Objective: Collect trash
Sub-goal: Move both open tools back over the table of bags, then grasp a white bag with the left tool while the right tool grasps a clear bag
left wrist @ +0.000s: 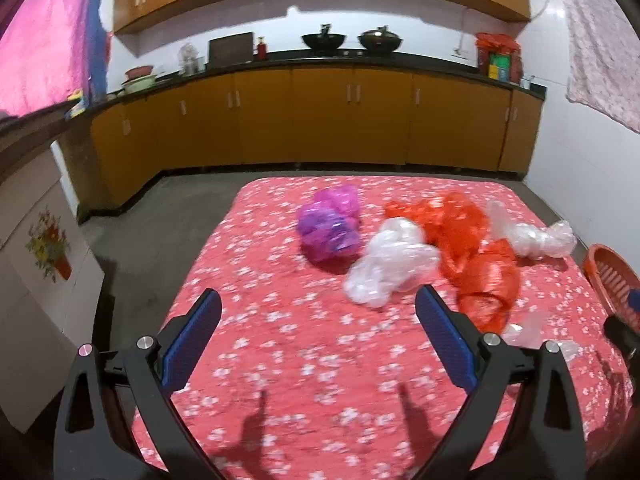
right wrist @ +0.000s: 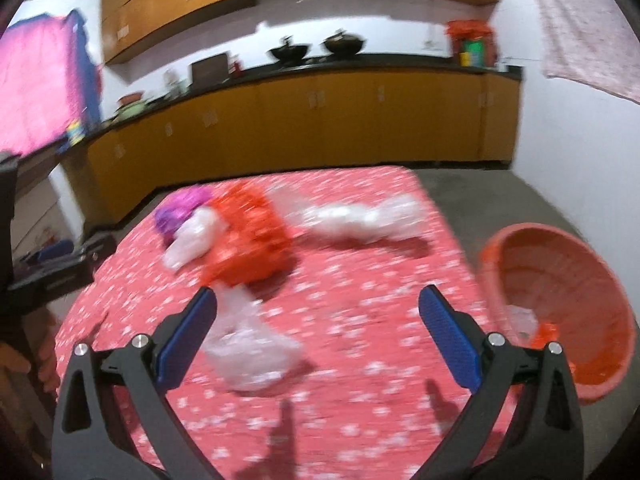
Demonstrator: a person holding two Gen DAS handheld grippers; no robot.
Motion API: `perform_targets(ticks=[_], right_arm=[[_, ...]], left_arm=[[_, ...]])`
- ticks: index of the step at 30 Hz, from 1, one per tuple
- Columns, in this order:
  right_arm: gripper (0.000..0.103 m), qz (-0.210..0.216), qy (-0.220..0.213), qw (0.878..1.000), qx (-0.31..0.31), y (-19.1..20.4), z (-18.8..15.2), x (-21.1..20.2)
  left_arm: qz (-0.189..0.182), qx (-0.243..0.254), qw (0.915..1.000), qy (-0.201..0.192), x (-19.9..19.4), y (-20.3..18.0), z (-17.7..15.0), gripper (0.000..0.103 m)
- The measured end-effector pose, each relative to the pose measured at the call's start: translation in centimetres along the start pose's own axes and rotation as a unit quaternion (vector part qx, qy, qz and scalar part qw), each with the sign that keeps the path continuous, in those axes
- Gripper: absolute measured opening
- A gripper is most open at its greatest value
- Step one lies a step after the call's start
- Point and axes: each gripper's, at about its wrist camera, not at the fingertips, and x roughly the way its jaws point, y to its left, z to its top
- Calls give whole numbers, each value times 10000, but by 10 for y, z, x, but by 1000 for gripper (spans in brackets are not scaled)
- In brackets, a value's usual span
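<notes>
Both of my hand-held grippers, left [left wrist: 318,316] and right [right wrist: 318,312], gape wide and empty over the tabletop [left wrist: 280,344]; loose plastic bags [left wrist: 390,266] may slip out short of the basket [right wrist: 560,308] at right edge.

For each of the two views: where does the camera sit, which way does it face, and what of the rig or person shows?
Left wrist: on the left claw, looking down over the red floral tablecloth at the purple bag; its open fingers show.
Right wrist: on the right claw, same direction, from further right; open fingers, clear bag between them, orange basket at right, left claw at the left edge.
Shared: tablecloth, bags, basket, yellow cabinets.
</notes>
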Motion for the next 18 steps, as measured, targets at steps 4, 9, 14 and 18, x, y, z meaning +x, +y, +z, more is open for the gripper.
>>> perform_targets(ticks=[4,9,14,18], right_arm=[[98,130,253,9992,-282,24,-6,15],[91,180,608,9968,-494,38,-12,30],[72,118,918,9928,-755,43,-17,46],[35,36,1144,9907,-731,35,-20,56]], left_arm=[[31,-115,9999,33,-1,13,-2,97],[-16,-92,9999,55,1,14,-4,97],[-82,-69,9999,107,7,8,-6,97],[-134,-46,9998,137,11,1,-5,97]])
